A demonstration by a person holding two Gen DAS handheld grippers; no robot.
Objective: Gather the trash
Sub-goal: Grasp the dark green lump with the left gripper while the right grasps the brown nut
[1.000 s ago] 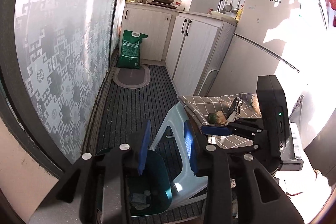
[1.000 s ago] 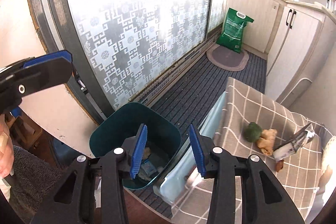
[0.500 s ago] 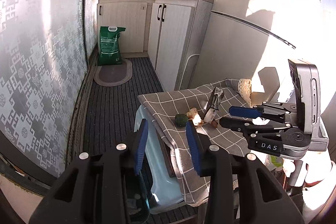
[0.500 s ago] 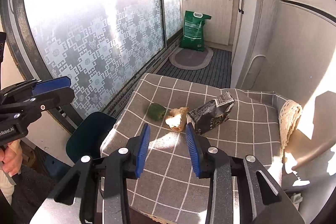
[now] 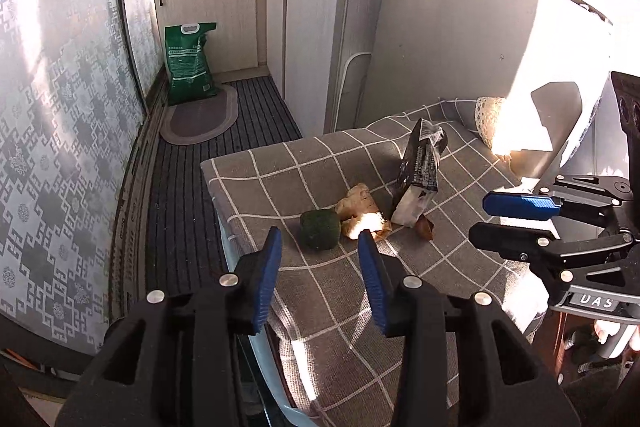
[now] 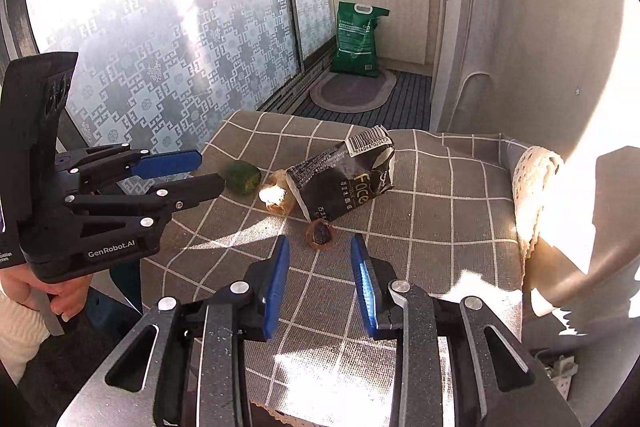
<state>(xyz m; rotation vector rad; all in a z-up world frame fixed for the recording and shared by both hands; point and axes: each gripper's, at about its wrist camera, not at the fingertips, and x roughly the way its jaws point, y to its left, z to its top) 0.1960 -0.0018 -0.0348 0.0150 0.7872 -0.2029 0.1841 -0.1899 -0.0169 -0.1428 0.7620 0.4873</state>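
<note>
A narrow kitchen with frosted patterned glass along one side and white cabinets (image 5: pixel 224 23) at the far end holds a low table (image 6: pixel 440 195) draped in grey checked cloth. A black carton (image 6: pixel 344 175) lies near the middle of the cloth and serves as the landmark. Touching its left end is a pale crust (image 6: pixel 276 195), and just left of that sits a green lump (image 6: pixel 242 177). Just in front of the carton lies a small brown scrap (image 6: pixel 320 234). The right gripper (image 6: pixel 320 279) hovers just short of the scrap, jaws apart and holding nothing. The left gripper (image 5: pixel 318 273) hangs over the table edge near the green lump, also spread and empty. Beyond the carton, a green bag (image 5: pixel 190 63) stands on the floor by an oval mat (image 5: pixel 198 119).
</note>
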